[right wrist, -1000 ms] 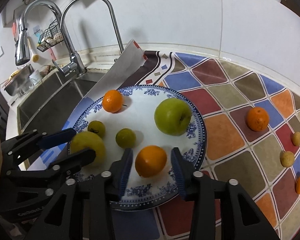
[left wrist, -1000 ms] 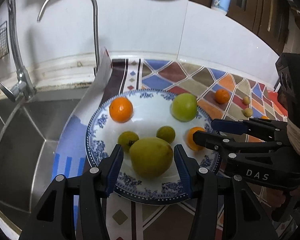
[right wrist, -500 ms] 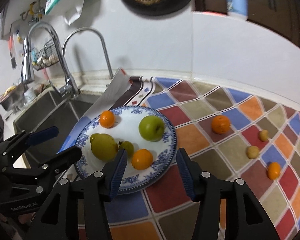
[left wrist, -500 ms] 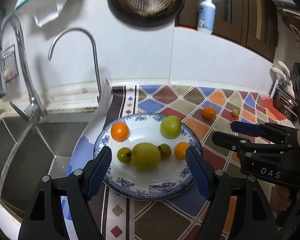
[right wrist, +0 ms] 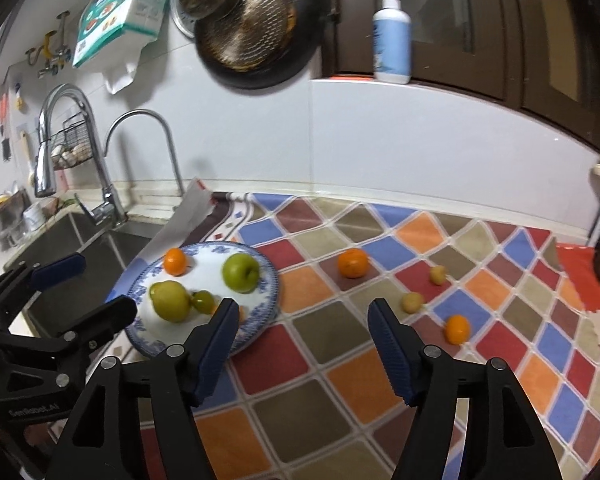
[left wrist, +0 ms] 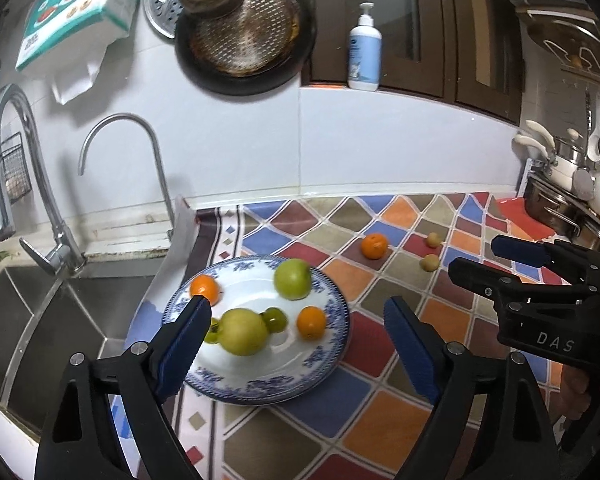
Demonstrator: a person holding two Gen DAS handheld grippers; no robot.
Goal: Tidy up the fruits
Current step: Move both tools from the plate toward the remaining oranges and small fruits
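A bright patchwork mat (right wrist: 380,280) of red, blue, orange and olive diamonds covers the counter, running from the steel sink (left wrist: 40,320) at the left of the frame to the pots (left wrist: 560,196) stacked at the right edge. The wall behind is plain white tile, with two curved taps (right wrist: 140,152) rising over the sink, a dark pan (left wrist: 244,36) hanging in the upper middle, a tissue pack (left wrist: 76,4) in the upper left and a pump bottle (right wrist: 392,36) on the ledge below dark cabinets.

The blue-and-white plate (left wrist: 260,384) sits at the mat's left end, just beside the sink. On it lie a pear (left wrist: 242,330), a green apple (left wrist: 293,279), two small green fruits touching the pear, and two oranges (left wrist: 204,287). Out on the mat, well apart from the plate, are a tangerine (right wrist: 353,263), two small yellowish fruits (right wrist: 413,302) and a small orange one (right wrist: 457,329) toward the right.

The left gripper (left wrist: 296,344) hangs at the bottom of its view, jaws spread wide and holding nothing. The right gripper (right wrist: 302,344) is likewise spread wide and bare over the mat.
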